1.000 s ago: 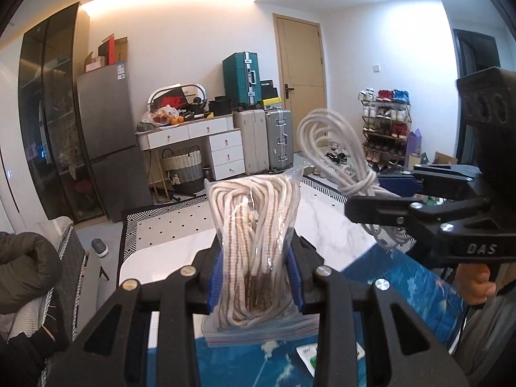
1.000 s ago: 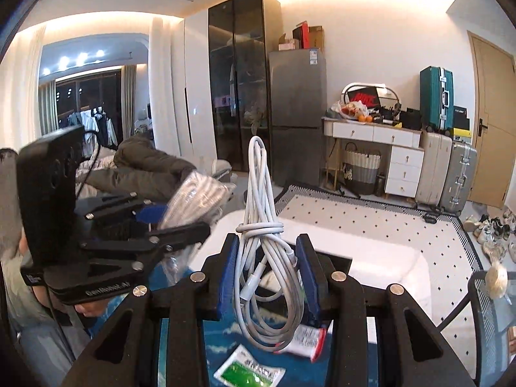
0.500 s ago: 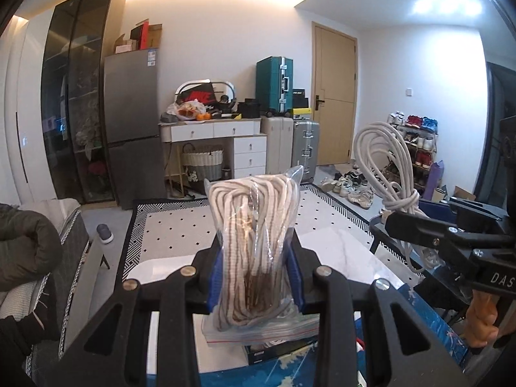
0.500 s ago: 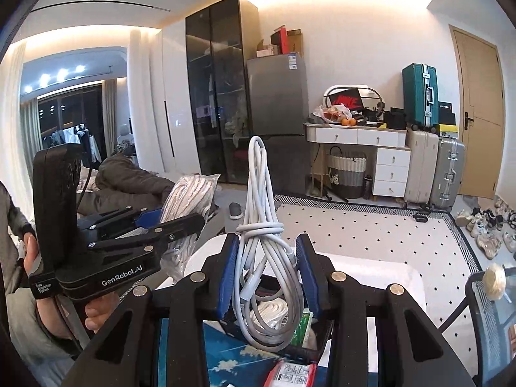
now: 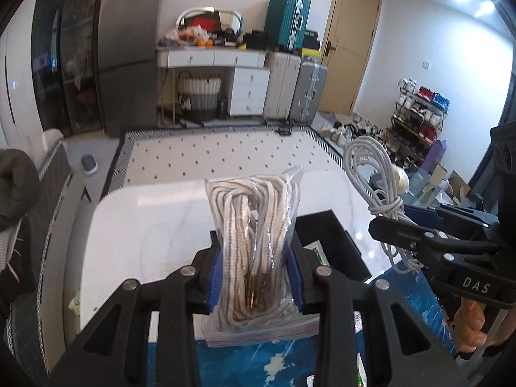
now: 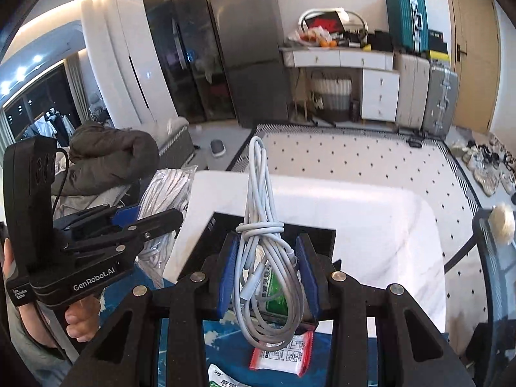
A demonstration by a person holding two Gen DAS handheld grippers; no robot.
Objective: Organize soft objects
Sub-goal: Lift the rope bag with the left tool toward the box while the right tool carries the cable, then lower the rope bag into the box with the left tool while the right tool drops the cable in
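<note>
My left gripper is shut on a clear zip bag of white-and-brown rope, held upright above a black box on the white table. My right gripper is shut on a coiled white cable, held upright over the same black box. Each gripper shows in the other view: the right one with the cable at the right, the left one with the bag at the left.
Small packets lie on a blue patterned mat at the near table edge. A green packet lies in the box. A sofa with a dark jacket is left; a glass side table is right.
Both views have tilted down toward the table and the black box. Both grippers have stayed shut on their loads and sit lower, closer to the box.
</note>
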